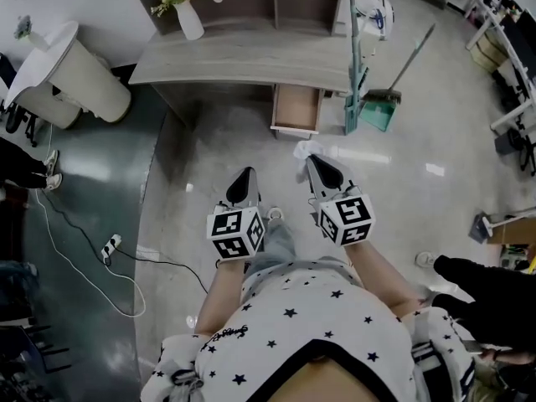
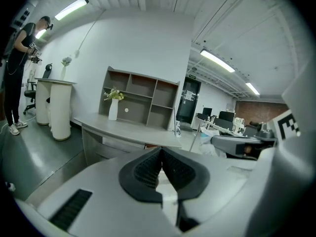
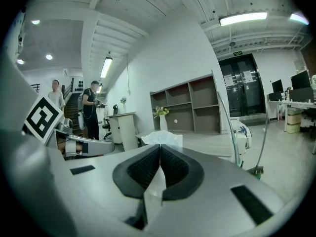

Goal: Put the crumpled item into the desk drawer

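The crumpled white item sticks out past the tip of my right gripper, which is shut on it. In the right gripper view the item bulges above the closed jaws of the right gripper. My left gripper hovers beside it to the left, shut and holding nothing; its jaws meet in the left gripper view. Both hang over the floor in front of the grey desk. The desk drawer stands pulled open just beyond the right gripper.
A white vase with flowers stands on the desk. A white round pedestal is at the left. A broom with a green dustpan leans right of the drawer. A power strip and cable lie on the floor. A dark sleeve reaches in at right.
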